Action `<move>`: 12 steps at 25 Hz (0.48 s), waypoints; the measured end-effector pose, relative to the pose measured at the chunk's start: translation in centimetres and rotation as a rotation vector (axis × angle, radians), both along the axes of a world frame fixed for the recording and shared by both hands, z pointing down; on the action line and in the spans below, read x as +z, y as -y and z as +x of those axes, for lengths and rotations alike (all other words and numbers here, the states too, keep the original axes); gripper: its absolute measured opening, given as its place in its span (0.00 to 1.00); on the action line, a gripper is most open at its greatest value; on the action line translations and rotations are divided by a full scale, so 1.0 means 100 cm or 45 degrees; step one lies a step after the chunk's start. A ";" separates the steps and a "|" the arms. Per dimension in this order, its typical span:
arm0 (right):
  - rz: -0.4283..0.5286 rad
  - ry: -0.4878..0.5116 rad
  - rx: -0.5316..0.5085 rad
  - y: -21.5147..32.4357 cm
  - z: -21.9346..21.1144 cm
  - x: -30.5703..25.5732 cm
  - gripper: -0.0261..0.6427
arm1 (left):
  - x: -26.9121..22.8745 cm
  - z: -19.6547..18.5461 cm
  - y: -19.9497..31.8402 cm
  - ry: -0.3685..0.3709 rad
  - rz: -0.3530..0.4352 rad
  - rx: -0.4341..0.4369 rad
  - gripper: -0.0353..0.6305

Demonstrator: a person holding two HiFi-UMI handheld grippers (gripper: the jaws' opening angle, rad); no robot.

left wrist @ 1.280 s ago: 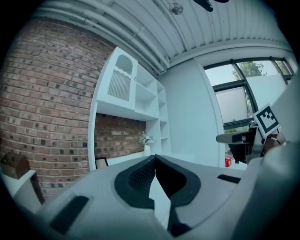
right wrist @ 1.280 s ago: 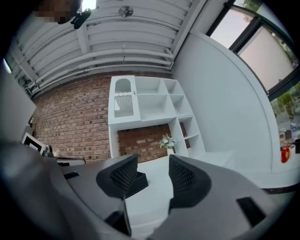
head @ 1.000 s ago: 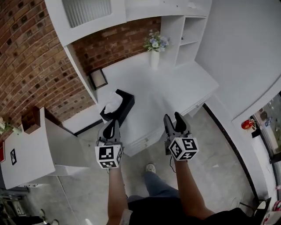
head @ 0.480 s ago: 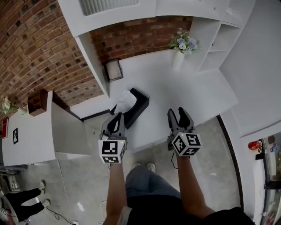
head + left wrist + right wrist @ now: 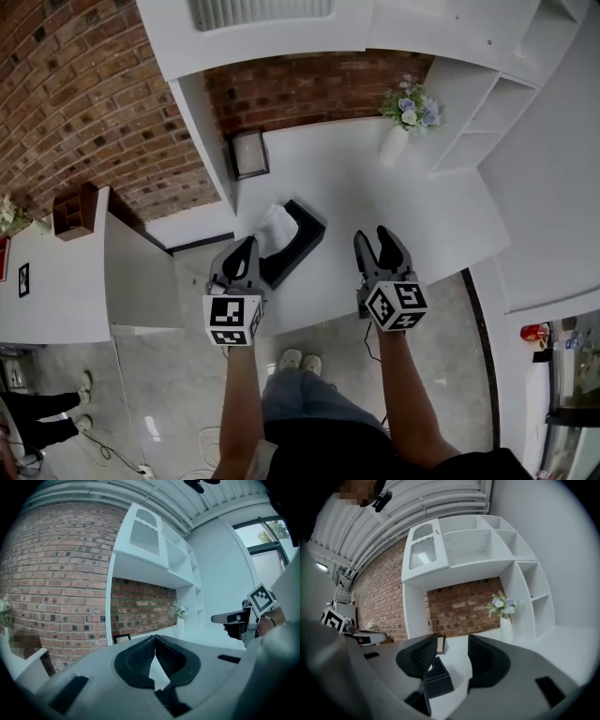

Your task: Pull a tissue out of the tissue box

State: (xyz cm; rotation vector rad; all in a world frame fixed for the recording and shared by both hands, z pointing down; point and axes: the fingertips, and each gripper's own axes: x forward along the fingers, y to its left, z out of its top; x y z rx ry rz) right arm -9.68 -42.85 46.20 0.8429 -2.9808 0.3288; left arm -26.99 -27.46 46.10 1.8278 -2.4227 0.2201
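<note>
Resting on the white desk, the black rectangular tissue box showed a white tissue standing from its top. The left gripper, just beside the box, had its jaws pressed together; the right gripper held its jaws spread, empty.

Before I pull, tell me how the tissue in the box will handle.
The tissue stands crumpled above the box, so it is probably floppy and very light. It looks thin, so it may tear if yanked. The box sits unheld on the desk, so it may slide or lift with the pull.
</note>
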 end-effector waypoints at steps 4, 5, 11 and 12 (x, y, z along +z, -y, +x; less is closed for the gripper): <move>0.148 -0.113 -0.257 -0.005 -0.047 -0.013 0.32 | 0.003 -0.012 -0.001 -0.023 -0.004 -0.016 0.07; 0.196 -0.154 -0.334 -0.008 -0.060 -0.016 0.32 | 0.004 -0.015 -0.002 -0.028 -0.006 -0.020 0.07; 0.429 -0.361 -0.759 -0.030 -0.127 -0.019 0.32 | 0.010 -0.030 0.000 -0.040 -0.017 -0.051 0.07; 0.461 -0.389 -0.821 -0.034 -0.136 -0.018 0.32 | 0.011 -0.031 0.001 -0.042 -0.019 -0.052 0.07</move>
